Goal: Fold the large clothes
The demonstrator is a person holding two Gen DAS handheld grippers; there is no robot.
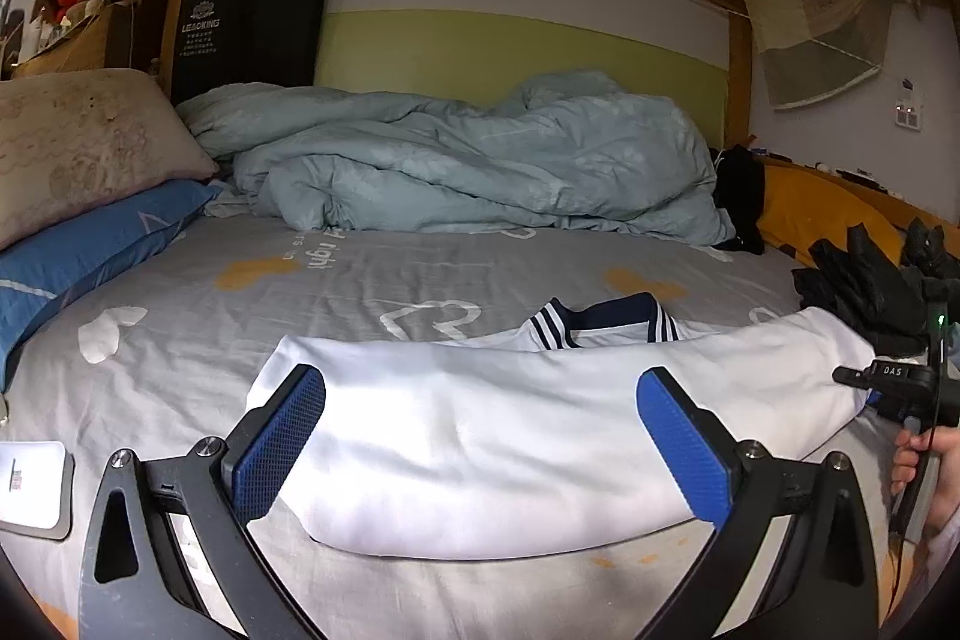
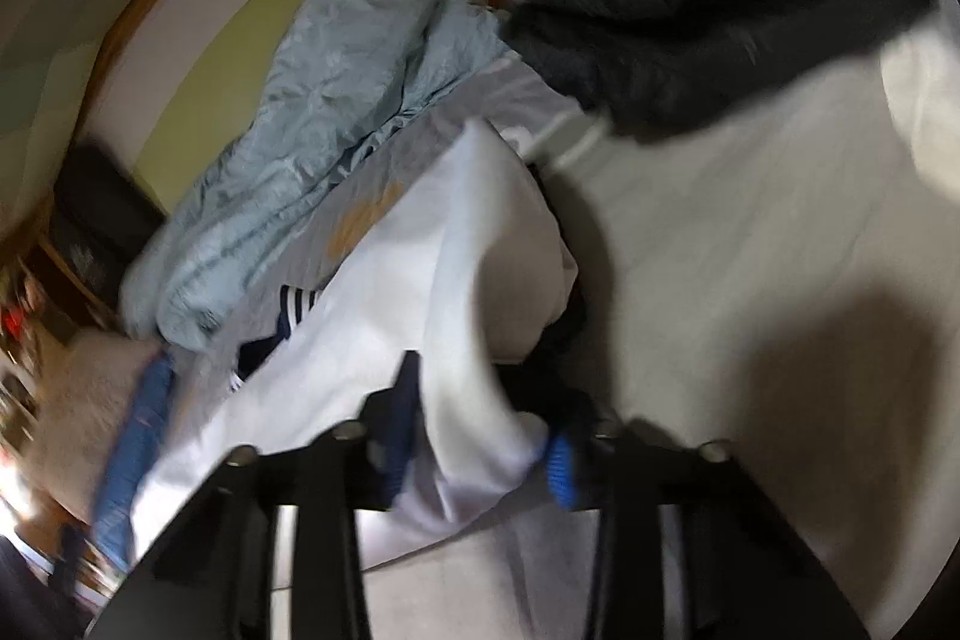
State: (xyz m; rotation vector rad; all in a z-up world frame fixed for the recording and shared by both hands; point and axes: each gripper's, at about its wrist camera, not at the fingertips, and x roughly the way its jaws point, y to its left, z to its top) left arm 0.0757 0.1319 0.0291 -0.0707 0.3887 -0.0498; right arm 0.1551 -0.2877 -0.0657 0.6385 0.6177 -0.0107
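A white garment [image 1: 480,448] with a navy, white-striped collar [image 1: 600,319] lies folded across the grey bedsheet [image 1: 240,292]. My left gripper [image 1: 480,379] hovers just above its near half, blue pads wide open, one at each side of the cloth and touching nothing. At the garment's right end a hand holds my right gripper [image 1: 888,388]. The right wrist view is blurred and rolled over. There the right gripper [image 2: 480,418] has a bunched fold of the white garment [image 2: 468,232] pinched between its blue pads.
A rumpled pale blue duvet [image 1: 468,160] fills the back of the bed. Beige and blue pillows [image 1: 78,142] are stacked at the left. Dark clothes [image 1: 870,280] lie piled at the right. A white flat device [image 1: 30,484] rests at the near left edge.
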